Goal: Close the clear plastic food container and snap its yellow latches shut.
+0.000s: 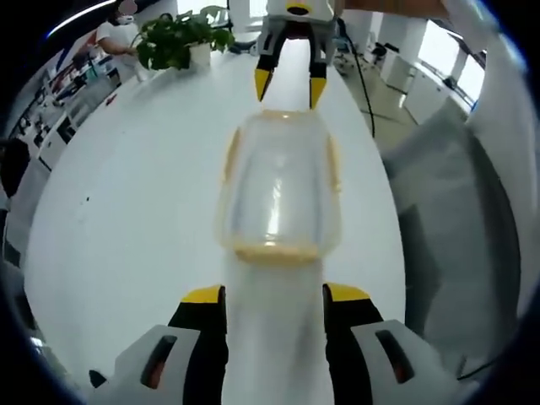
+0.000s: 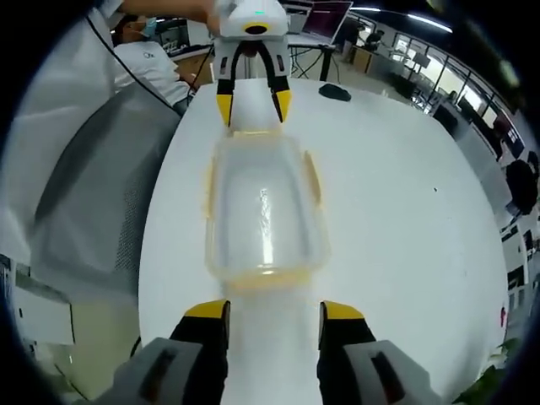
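The clear plastic container (image 1: 278,190) lies lengthwise on the white table (image 1: 126,211), its lid resting on top. Yellow latches (image 1: 230,158) show along its sides and at the near end; they look flared outward. My left gripper (image 1: 274,295) is open just short of the container's near end, with nothing between its jaws. My right gripper (image 1: 291,83) faces it from the far end, also open. In the right gripper view the same container (image 2: 263,211) lies between my right gripper (image 2: 274,310) and the left gripper (image 2: 253,101). Neither gripper touches a latch (image 2: 314,177).
A potted plant (image 1: 181,38) stands at the table's far end, with a person (image 1: 114,34) behind it. A grey chair (image 1: 447,219) sits at the table's edge, and a black cable (image 1: 363,84) runs along that side. A small dark object (image 2: 335,91) lies beyond the container.
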A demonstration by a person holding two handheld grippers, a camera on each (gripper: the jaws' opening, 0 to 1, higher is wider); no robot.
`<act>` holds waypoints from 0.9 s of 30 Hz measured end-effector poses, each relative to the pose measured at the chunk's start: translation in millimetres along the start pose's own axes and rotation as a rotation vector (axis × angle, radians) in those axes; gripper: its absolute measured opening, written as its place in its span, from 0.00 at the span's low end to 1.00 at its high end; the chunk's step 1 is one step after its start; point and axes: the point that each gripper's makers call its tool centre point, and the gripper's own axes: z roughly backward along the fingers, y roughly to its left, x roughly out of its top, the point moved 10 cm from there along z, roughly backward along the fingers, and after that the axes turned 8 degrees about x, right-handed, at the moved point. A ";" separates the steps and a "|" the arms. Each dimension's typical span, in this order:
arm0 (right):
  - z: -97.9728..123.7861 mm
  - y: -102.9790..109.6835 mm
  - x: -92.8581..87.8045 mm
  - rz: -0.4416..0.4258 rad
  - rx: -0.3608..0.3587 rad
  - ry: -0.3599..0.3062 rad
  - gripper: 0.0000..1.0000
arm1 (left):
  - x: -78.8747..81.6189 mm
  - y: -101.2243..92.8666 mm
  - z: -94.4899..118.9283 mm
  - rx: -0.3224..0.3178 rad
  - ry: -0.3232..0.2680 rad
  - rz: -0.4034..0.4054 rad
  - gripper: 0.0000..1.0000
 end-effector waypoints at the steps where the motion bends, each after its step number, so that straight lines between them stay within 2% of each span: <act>1: 3.2 0.3 0.0 -0.001 -0.003 0.000 0.39 | 0.5 -0.1 0.8 0.006 -0.006 0.022 0.42; 5: 25.9 -4.0 0.5 0.000 -0.040 -0.016 0.39 | 3.4 0.2 3.5 0.016 -0.026 0.076 0.41; 8: 37.7 -8.0 1.5 -0.079 -0.075 -0.090 0.41 | 6.6 2.6 6.2 0.041 -0.038 0.115 0.40; 10: 39.3 -7.0 3.1 -0.146 -0.094 -0.104 0.39 | 8.8 4.0 7.6 0.065 -0.047 0.131 0.39; 12: 35.5 -6.7 4.4 -0.155 -0.119 -0.081 0.36 | 10.1 3.2 7.8 0.059 -0.060 0.200 0.40; 14: 28.8 -4.4 5.0 -0.134 -0.127 -0.061 0.39 | 9.2 3.8 7.4 0.057 -0.061 0.228 0.40; 17: 16.2 -0.3 6.1 -0.171 -0.134 -0.046 0.37 | 6.2 4.7 6.9 0.075 -0.050 0.267 0.40; 18: 13.7 0.9 7.0 -0.189 -0.130 -0.054 0.37 | 5.6 5.1 7.5 0.080 -0.051 0.284 0.40; 22: 4.5 6.1 13.2 -0.308 -0.116 -0.133 0.38 | 3.8 5.5 9.2 0.077 -0.081 0.436 0.41; 27: -1.6 5.4 18.1 -0.417 -0.142 -0.180 0.38 | 0.6 0.4 5.0 0.044 -0.078 0.541 0.42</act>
